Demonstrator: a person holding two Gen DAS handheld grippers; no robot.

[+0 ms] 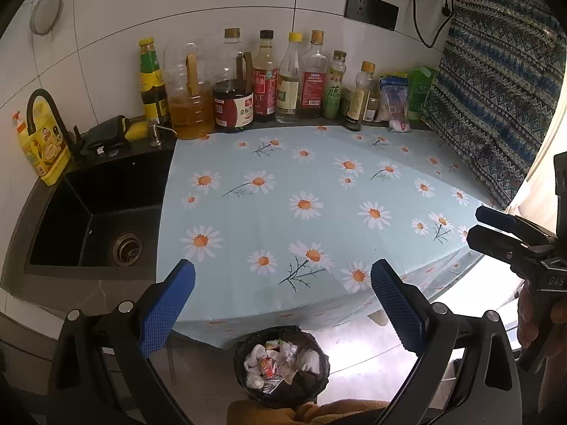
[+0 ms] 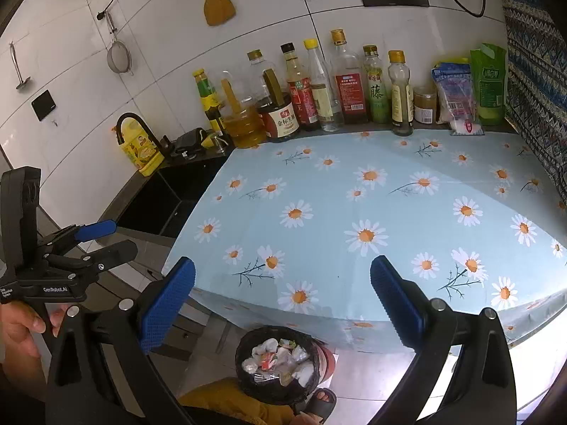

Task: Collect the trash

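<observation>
Black-lined bin (image 1: 281, 366) — upright, mouth up

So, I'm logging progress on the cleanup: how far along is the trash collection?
It looks finished. The bin on the floor holds crumpled paper and wrappers, and no loose trash shows on the daisy tablecloth. Nothing is in hand: the left gripper and right gripper are both open and empty. Only the bottles along the wall remain.
</observation>
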